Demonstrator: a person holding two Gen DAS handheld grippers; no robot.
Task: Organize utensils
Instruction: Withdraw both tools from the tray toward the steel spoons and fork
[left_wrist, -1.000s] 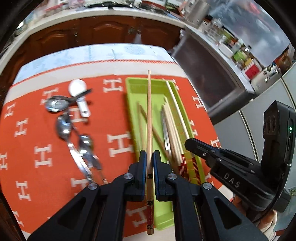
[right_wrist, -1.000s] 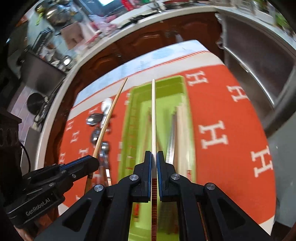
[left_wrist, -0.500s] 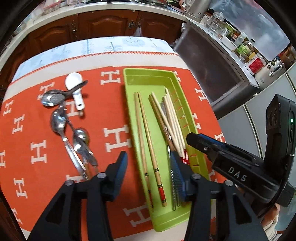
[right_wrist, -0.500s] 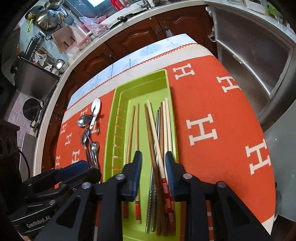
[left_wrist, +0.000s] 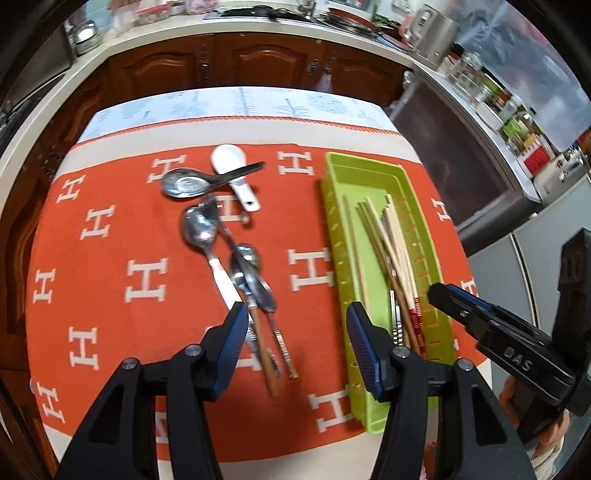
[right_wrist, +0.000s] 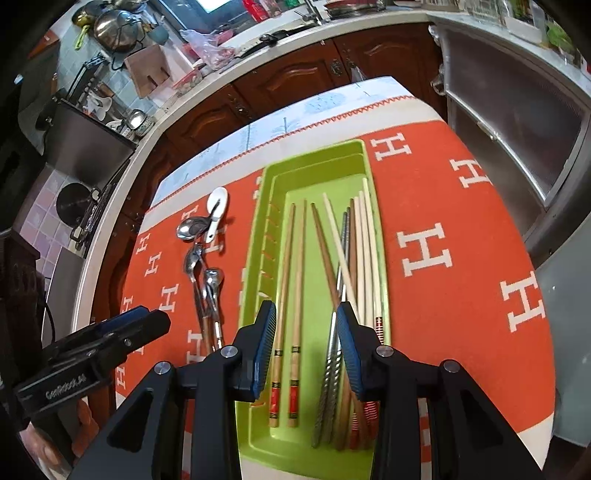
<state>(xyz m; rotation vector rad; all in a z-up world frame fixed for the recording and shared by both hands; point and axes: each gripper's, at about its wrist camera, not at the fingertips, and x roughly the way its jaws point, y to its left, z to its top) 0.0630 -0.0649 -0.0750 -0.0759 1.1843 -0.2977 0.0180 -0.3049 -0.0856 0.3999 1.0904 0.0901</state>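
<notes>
1. On the orange tablecloth (left_wrist: 147, 229), towards the left, lies a loose cluster of spoons: a white ceramic spoon (left_wrist: 232, 173) crossed by a dark-handled spoon (left_wrist: 207, 181), with several steel spoons (left_wrist: 221, 254) fanned out below them, their handles overlapping. The left wrist view is smeared here, so I cannot count them reliably.
2. The left gripper (left_wrist: 295, 314) hangs over the bare cloth between the spoon handles and the tray, its jaws having just been opening; they stand well apart with nothing between the blue pads.
3. The green tray (right_wrist: 266, 221) sits to the right of the spoons, lengthwise on the cloth.
4. Inside it, two wooden chopsticks (right_wrist: 291, 280) with red-banded ends lie side by side along the left part.
5. The remaining chopsticks (right_wrist: 354, 251), pale, brown and metal, are bunched against the tray's right wall, some crossing.
6. The right gripper (right_wrist: 304, 312) hovers above the tray's near end, jaws likewise just opened, parted and empty.
</notes>
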